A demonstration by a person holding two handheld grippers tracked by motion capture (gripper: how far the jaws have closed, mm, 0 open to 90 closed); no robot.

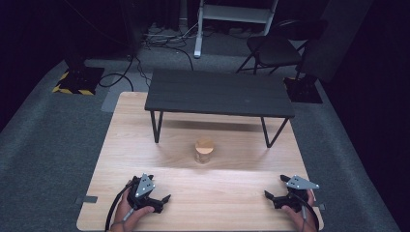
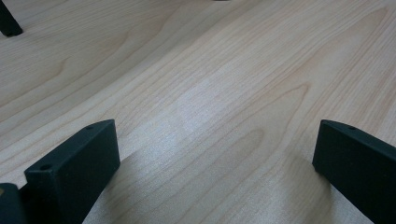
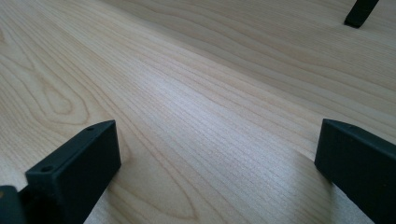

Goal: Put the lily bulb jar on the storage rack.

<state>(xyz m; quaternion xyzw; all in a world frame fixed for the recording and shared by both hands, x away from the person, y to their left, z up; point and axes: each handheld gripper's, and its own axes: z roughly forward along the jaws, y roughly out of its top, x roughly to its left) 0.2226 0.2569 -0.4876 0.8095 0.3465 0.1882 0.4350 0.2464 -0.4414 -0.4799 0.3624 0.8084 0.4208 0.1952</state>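
Observation:
A small jar with a round wooden lid (image 1: 204, 151) stands upright in the middle of the light wooden table (image 1: 145, 125). My left gripper (image 1: 160, 189) rests near the table's front left, held by a hand, well short of the jar. My right gripper (image 1: 273, 186) rests near the front right, also in a hand. In the left gripper view the left gripper (image 2: 215, 158) is open, with bare wood between its jaws. The right gripper (image 3: 217, 158) is open over bare wood as well.
A low black bench (image 1: 220, 93) on thin legs stands across the back of the table, just behind the jar. One bench leg (image 2: 8, 23) shows at the top left of the left gripper view, another leg (image 3: 359, 13) at the top right of the right gripper view. A black chair (image 1: 273, 50) stands on the grey carpet beyond.

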